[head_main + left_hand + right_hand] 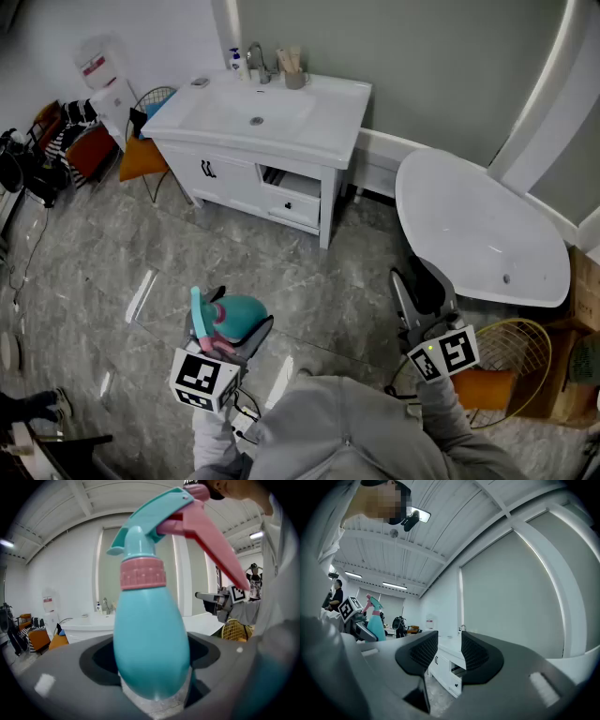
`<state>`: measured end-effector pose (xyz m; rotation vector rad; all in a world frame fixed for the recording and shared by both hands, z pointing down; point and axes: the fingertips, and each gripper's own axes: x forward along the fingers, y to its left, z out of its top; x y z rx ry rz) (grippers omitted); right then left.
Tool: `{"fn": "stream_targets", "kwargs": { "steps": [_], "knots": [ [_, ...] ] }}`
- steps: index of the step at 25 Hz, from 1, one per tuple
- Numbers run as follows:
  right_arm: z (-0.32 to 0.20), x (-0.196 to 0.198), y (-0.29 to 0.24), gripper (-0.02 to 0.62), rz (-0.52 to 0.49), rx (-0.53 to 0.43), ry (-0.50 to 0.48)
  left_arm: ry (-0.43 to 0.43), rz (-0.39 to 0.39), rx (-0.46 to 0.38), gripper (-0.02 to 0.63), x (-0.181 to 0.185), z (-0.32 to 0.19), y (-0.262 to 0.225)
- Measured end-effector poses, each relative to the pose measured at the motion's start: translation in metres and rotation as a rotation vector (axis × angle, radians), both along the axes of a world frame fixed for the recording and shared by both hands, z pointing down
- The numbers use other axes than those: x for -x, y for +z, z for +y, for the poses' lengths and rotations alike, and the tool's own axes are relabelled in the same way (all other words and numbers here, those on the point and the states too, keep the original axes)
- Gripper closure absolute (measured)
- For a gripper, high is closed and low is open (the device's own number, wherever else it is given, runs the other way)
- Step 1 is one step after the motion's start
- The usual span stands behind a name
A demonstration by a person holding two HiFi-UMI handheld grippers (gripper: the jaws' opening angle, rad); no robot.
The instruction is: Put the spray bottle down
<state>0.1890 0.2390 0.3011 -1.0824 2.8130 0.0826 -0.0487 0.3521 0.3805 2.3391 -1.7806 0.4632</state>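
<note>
The spray bottle point(234, 317) has a teal body, a pink collar and a pink trigger. My left gripper point(232, 332) is shut on its body, held low over the grey floor in front of me. The left gripper view shows the bottle point(150, 639) upright between the jaws, filling the middle of the frame. My right gripper point(424, 286) hovers to the right, near the bathtub, apart from the bottle. Its jaws stand a little apart around the gripper's centre point(450, 648) with nothing between them. The bottle point(375, 620) also appears far left in the right gripper view.
A white vanity with a sink point(281, 122) stands ahead, its drawer partly out. A white bathtub point(478, 234) lies at the right. A wire basket point(514, 361) with an orange cushion sits by my right side. Chairs and clutter point(84, 141) line the left wall.
</note>
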Motion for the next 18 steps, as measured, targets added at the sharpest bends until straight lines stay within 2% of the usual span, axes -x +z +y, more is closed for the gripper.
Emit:
{"fn": "stream_targets", "kwargs": {
  "steps": [13, 18],
  "knots": [
    [-0.0044, -0.0006, 0.0011, 0.442, -0.007, -0.008, -0.002, -0.018, -0.024, -0.043, 0.150, 0.0006, -0.0107, -0.0087],
    [-0.0049, -0.0023, -0.0011, 0.442, -0.015, -0.006, 0.014, -0.012, -0.020, -0.035, 0.150, 0.0015, -0.0090, -0.0082]
  ]
}}
